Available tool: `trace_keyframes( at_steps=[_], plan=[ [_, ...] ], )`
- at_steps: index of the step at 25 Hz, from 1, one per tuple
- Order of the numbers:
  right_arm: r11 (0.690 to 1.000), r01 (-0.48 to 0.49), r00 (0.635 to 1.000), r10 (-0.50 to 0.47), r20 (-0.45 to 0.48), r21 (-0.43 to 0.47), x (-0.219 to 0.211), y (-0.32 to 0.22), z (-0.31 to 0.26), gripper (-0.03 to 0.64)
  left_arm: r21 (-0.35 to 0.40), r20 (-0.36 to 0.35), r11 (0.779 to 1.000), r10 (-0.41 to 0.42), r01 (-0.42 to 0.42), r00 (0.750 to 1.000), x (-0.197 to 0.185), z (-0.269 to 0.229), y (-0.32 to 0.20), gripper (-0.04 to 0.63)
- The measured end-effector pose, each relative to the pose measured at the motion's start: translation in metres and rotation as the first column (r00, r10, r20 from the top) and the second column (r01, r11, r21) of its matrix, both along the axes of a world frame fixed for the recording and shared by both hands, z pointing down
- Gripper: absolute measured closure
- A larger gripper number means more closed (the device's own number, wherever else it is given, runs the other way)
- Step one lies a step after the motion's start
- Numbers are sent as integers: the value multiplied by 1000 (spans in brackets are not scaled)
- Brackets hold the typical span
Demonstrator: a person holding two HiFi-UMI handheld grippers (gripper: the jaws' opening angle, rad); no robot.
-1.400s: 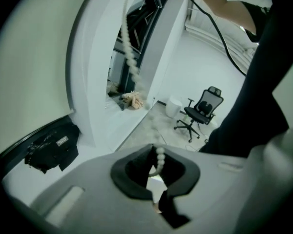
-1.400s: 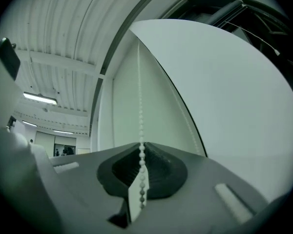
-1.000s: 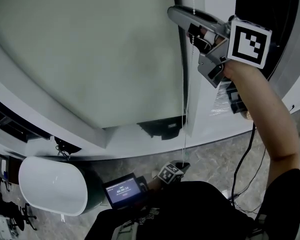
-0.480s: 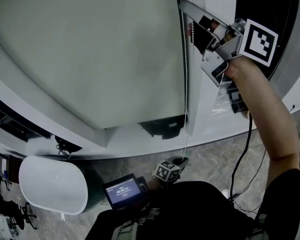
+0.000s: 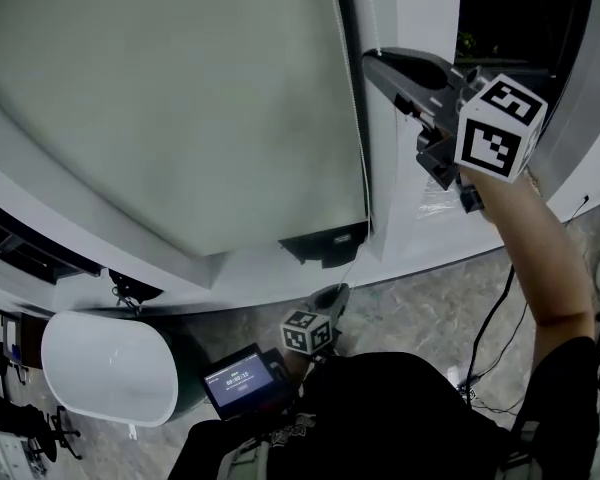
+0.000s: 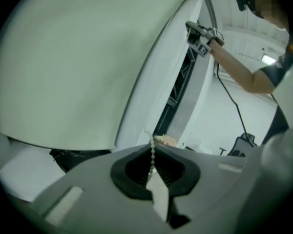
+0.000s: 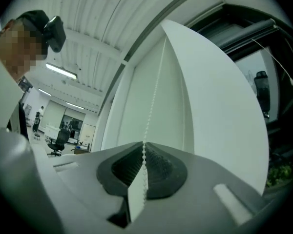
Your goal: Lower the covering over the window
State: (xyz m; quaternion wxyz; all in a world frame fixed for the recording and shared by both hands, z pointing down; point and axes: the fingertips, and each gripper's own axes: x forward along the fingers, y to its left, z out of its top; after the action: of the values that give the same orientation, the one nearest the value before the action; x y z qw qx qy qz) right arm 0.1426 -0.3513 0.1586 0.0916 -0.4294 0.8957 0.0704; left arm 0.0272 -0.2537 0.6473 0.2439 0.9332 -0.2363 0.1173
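Both grip the bead chain (image 5: 364, 158) beside the blind's (image 5: 180, 98) right edge. The right tool (image 5: 378, 60), its jaws having just closed on the chain, is high up. The left tool (image 5: 336, 293) pinches it below the blind's bottom right corner.

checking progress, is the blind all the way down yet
Not fully down: in the head view the blind stops short, with a dark strip of window showing below its bottom edge.
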Motion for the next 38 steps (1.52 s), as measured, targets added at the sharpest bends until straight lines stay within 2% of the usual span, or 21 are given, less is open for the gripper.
trace_keyframes(
  at_steps=[1,4,6,8,11,13,14,16,18,20,22,24,26,28,30,33,38],
  plan=[
    [1000,-10,1000,10,-11,-29,3,3,25,611,33,5,999,-17,16,1000,-7,-2,-6,594],
    [993,-24,999,28,32,-113,13,4,81,611,104,53,994,-44,38,998,-31,-4,-23,594],
    [985,-35,998,43,44,-167,19,0,105,611,116,85,993,-18,8,996,-40,-9,-26,589],
    [978,-44,997,55,49,-205,26,-4,126,609,109,140,989,84,-100,987,-40,-4,-16,552],
    [973,-61,995,78,69,-225,37,-7,136,610,63,244,958,256,-278,935,-40,12,8,522],
    [972,-68,994,87,72,-227,39,-8,136,609,31,266,939,323,-342,908,-43,15,20,472],
    [971,-70,993,88,72,-227,39,-8,136,609,26,260,935,335,-354,906,-44,13,23,448],
    [971,-68,993,88,80,-228,39,-7,136,609,30,196,943,320,-332,927,-44,-2,20,438],
    [973,-58,992,82,101,-223,38,-5,134,607,30,80,959,277,-280,957,-41,-28,12,439],
    [975,-34,986,69,149,-220,37,-2,131,604,38,-5,974,225,-225,974,-40,-49,3,445],
    [977,-13,979,56,198,-212,37,0,129,604,62,-59,985,167,-163,984,-39,-66,-4,460],
    [980,-12,973,58,225,-200,40,3,128,601,66,-142,994,98,-90,985,-36,-84,-10,469],
    [979,-25,973,71,222,-204,44,7,134,602,33,-252,999,33,-25,967,-31,-103,-9,483],
    [971,-36,975,86,206,-237,47,10,154,599,-4,-328,1000,-7,6,945,-27,-115,-3,486],
    [957,-40,972,104,210,-288,49,15,183,594,-8,-341,1000,-15,13,940,-24,-122,6,486],
    [928,-55,960,151,236,-368,57,23,235,594,0,-318,1000,-20,21,948,-24,-126,16,486],
    [835,-50,905,270,329,-547,71,44,334,580,-86,-271,993,-100,80,957,-46,-98,38,486]
  ],
)
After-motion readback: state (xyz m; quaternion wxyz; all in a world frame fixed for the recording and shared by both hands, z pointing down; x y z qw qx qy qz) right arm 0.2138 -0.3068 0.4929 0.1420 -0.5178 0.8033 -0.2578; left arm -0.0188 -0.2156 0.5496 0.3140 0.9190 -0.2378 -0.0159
